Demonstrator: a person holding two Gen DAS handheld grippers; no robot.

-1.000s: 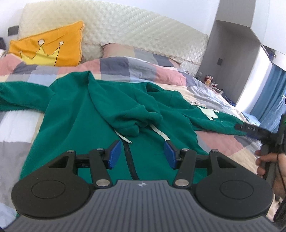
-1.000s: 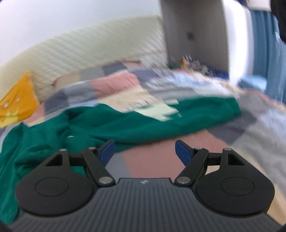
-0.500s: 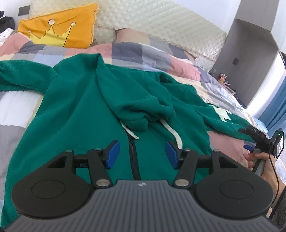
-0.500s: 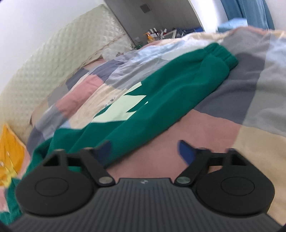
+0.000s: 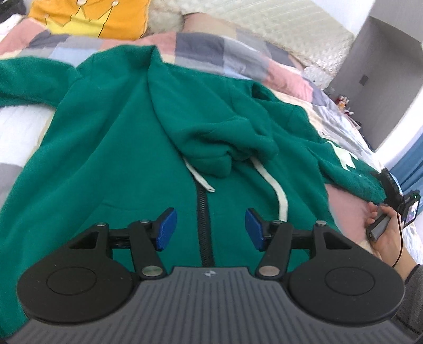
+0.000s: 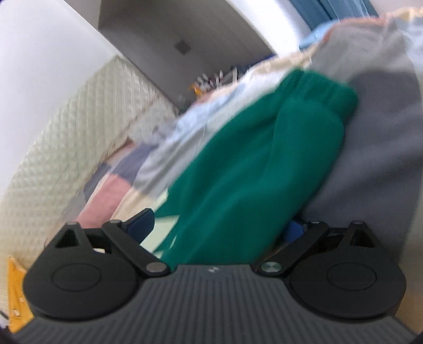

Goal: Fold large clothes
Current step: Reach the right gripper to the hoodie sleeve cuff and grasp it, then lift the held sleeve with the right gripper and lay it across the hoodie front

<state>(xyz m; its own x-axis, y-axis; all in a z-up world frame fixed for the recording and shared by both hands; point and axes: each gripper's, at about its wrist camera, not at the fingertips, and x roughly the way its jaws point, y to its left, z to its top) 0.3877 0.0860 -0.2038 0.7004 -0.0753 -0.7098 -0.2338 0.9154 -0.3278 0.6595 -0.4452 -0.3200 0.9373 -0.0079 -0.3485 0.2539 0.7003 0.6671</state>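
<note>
Compared with the earlier frames, the green hoodie (image 5: pixel 111 148) is being seen larger and closer ahead of the left gripper (image 5: pixel 210 229), whose blue pads are standing partly apart with nothing pinched; the black zipper (image 5: pixel 203 222) is running up between them, and a white drawstring (image 5: pixel 275 190) is lying just ahead of the right-hand pad. The right gripper (image 6: pixel 219 225) is now being seen rolled over, the bed appearing tilted, and its jaws are standing much wider than a second ago, near full spread. The hoodie's sleeve (image 6: pixel 253 169), previously well ahead of it, is now lying between the fingers, cuff pointing away; no pad contact can be confirmed through the blur. The hoodie is lying spread on the patchwork quilt (image 5: pixel 224 55), the orange cushion (image 5: pixel 92 18) beyond it. No legible writing is being seen; only a small emblem is showing on each gripper body.
</note>
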